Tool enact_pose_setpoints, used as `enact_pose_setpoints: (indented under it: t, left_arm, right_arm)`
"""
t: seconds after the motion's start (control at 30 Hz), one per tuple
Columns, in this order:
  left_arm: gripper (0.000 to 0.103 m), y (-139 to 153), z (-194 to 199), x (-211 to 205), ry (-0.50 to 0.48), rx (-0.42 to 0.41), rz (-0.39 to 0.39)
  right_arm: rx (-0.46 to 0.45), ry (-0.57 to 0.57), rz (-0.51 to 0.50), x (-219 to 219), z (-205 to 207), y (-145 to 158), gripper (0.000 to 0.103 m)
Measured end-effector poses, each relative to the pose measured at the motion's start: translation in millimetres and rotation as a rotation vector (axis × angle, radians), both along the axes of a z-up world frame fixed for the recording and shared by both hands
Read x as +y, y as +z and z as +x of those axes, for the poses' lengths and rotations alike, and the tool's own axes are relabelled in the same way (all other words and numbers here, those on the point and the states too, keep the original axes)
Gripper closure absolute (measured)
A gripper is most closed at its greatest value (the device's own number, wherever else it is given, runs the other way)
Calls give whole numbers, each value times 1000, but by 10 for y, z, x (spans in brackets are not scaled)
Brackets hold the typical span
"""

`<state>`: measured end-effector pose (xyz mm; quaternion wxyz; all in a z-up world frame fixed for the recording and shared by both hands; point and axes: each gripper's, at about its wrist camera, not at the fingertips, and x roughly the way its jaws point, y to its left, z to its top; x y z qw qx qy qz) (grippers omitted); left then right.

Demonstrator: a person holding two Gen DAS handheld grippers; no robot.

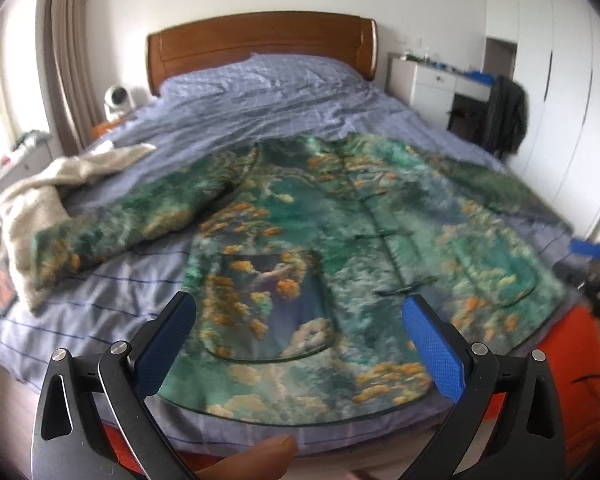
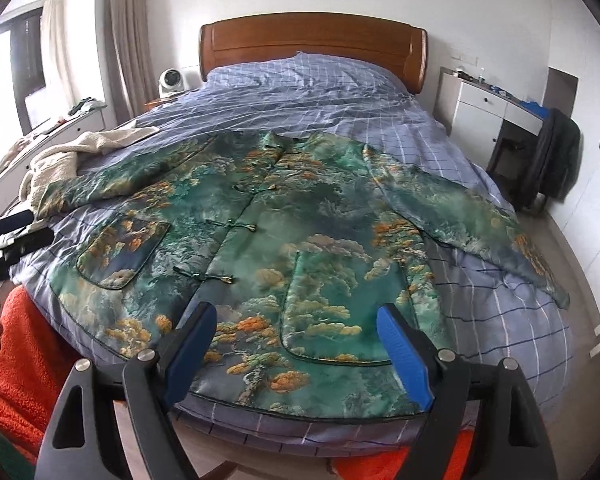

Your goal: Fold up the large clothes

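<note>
Green patterned jacket (image 2: 284, 240) lies flat just beyond both spread, empty tongs (image 1: 300, 344) (image 2: 296, 348).

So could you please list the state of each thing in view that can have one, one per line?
Left gripper: open, holding nothing.
Right gripper: open, holding nothing.
Green jacket: spread flat on the bed, front up, fastened, sleeves out, unfolded.
Beige garment: crumpled beside the jacket's sleeve.
Bed cover: wrinkled.
Dark coat: draped over a chair.

Bed (image 2: 480, 280): green jacket (image 2: 292, 240), beige towel (image 2: 60, 160).
</note>
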<state>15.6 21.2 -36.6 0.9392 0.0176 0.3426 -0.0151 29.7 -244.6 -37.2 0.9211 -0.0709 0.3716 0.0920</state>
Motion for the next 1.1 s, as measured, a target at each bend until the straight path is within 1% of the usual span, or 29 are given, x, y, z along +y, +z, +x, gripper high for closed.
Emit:
enact_pose_setpoints:
  t: [0.07,0.13,0.2,0.37,0.47,0.57,0.67,0.97,1.1]
  left_arm:
    - [0,-22,-10,-50,-4,3,26]
    - [0,-34,-7,-78,-23,21,11]
    - [0,-27,-11,-87,-27,23,-1]
    - [0,-15,-8,-130,-36,37,14]
    - [0,-14,4,-93,-30,53,-12]
    - [0,0,1,-47,-18,49,-37]
    - [0,6,-1,-22,0,41,-38]
    - [0,5,14,-35,-5,42,-25]
    - [0,-3,5,-28,-3,47,-32]
  right_arm:
    - [-9,-12,-15,-12,3,5,19]
    - [-15,-21,-29,-21,1,8,19]
    - [-16,-27,-37,-31,-1,8,19]
    - [-24,-39,-72,-23,8,-12,19]
    - [-26,-40,-82,-11,18,-15,19]
    - [-29,-42,-91,0,14,-8,19]
    - [-27,-40,-91,-1,19,-3,19]
    - [-19,-51,-90,-23,39,-3,19]
    - [-13,-51,-89,-41,47,-14,19]
